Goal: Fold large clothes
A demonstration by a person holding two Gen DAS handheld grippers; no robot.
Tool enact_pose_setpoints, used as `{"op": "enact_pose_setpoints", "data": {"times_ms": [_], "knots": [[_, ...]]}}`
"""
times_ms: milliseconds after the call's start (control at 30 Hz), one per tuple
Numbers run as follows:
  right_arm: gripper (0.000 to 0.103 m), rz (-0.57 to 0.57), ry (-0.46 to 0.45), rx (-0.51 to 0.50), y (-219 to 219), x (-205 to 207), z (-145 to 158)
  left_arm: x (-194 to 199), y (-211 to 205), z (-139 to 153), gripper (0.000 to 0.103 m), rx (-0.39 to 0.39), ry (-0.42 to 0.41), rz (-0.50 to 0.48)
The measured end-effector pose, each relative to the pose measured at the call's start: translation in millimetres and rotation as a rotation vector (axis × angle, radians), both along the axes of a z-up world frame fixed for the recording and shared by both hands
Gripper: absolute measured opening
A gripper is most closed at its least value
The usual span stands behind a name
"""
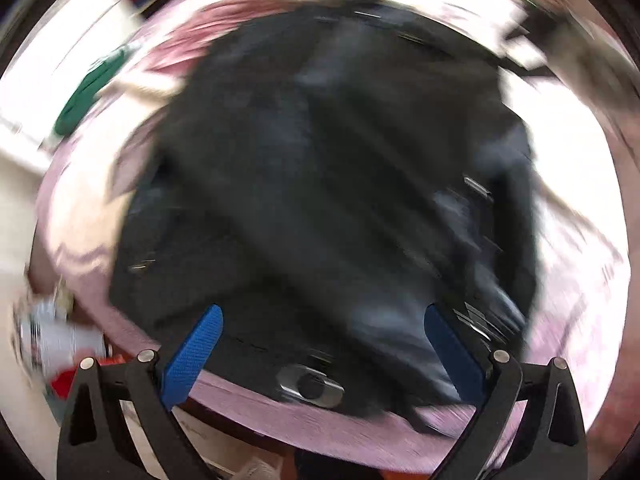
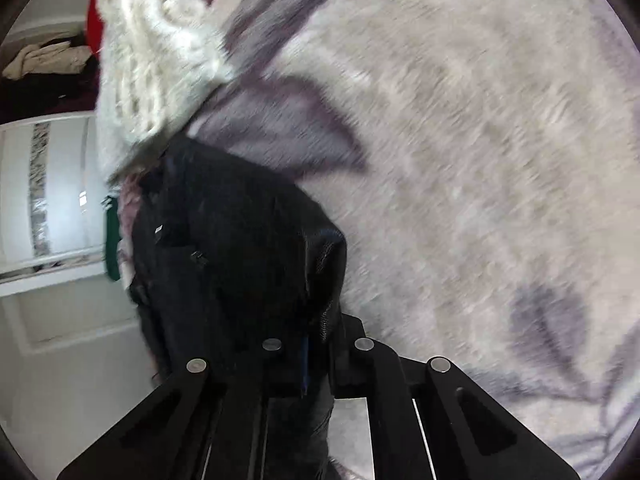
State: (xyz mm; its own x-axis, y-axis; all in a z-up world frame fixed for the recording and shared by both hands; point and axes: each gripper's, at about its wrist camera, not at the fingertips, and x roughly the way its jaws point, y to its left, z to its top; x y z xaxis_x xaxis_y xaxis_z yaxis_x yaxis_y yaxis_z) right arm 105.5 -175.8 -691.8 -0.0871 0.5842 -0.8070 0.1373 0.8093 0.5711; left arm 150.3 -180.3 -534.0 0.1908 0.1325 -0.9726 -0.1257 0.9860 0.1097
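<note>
The left gripper point(image 1: 322, 328) hovered with jaws spread wide, empty, over the black jacket point(image 1: 320, 184) lying on the bed point(image 1: 580, 184). The right gripper point(image 2: 306, 364) had its jaws clamped on the jacket's fabric.

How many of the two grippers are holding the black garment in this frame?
1. The right gripper is shut on the black garment, with fabric bunched between its jaws. The left gripper is open above the garment, holding nothing.
</note>
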Motion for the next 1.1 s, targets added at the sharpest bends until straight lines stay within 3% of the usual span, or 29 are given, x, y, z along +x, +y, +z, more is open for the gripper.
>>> {"op": "enact_pose_setpoints", "data": {"times_ms": [100, 167, 233, 267, 367, 400, 433, 467, 533, 633, 900, 967, 1000, 1100], "knots": [[0.015, 0.020, 0.059, 0.035, 0, 2, 11, -6, -51, -10, 0.103, -0.047, 0.020, -0.124], [0.031, 0.032, 0.070, 0.061, -9, -2, 28, -8, -74, -20, 0.103, -0.056, 0.030, -0.162], [0.061, 0.053, 0.055, 0.050, -26, -12, 47, -8, -93, -36, 0.103, -0.061, 0.047, -0.173], [0.062, 0.054, 0.048, 0.042, -36, -17, 54, -7, -100, -44, 0.103, -0.044, 0.052, -0.167], [0.062, 0.037, 0.057, 0.030, -64, -34, 64, 0, -111, -64, 0.103, 0.033, 0.054, -0.163], [0.062, 0.030, 0.059, 0.025, -73, -39, 64, 3, -111, -67, 0.095, 0.054, 0.043, -0.162], [0.062, 0.021, 0.065, 0.024, -81, -45, 62, 5, -109, -68, 0.076, 0.071, 0.027, -0.155], [0.062, 0.013, 0.072, 0.026, -87, -48, 57, 6, -106, -66, 0.064, 0.086, 0.007, -0.140], [0.062, -0.002, 0.078, 0.044, -100, -54, 51, 6, -93, -54, 0.039, 0.023, -0.036, -0.107], [0.062, -0.005, 0.068, 0.111, -98, -52, 41, -3, -84, -28, 0.023, -0.035, -0.094, -0.093], [0.062, -0.009, 0.112, 0.324, -33, -39, -10, -15, -28, 43, 0.011, -0.150, -0.177, 0.015], [0.043, -0.044, 0.114, 0.364, -18, -38, -12, -12, -18, 54, 0.009, -0.168, -0.187, 0.031], [0.016, -0.041, 0.101, 0.352, -7, -37, -6, -13, -12, 62, 0.009, -0.178, -0.202, 0.048], [0.014, -0.032, 0.037, 0.286, 16, -38, 33, -15, 17, 69, 0.009, -0.217, -0.230, 0.108]]}}
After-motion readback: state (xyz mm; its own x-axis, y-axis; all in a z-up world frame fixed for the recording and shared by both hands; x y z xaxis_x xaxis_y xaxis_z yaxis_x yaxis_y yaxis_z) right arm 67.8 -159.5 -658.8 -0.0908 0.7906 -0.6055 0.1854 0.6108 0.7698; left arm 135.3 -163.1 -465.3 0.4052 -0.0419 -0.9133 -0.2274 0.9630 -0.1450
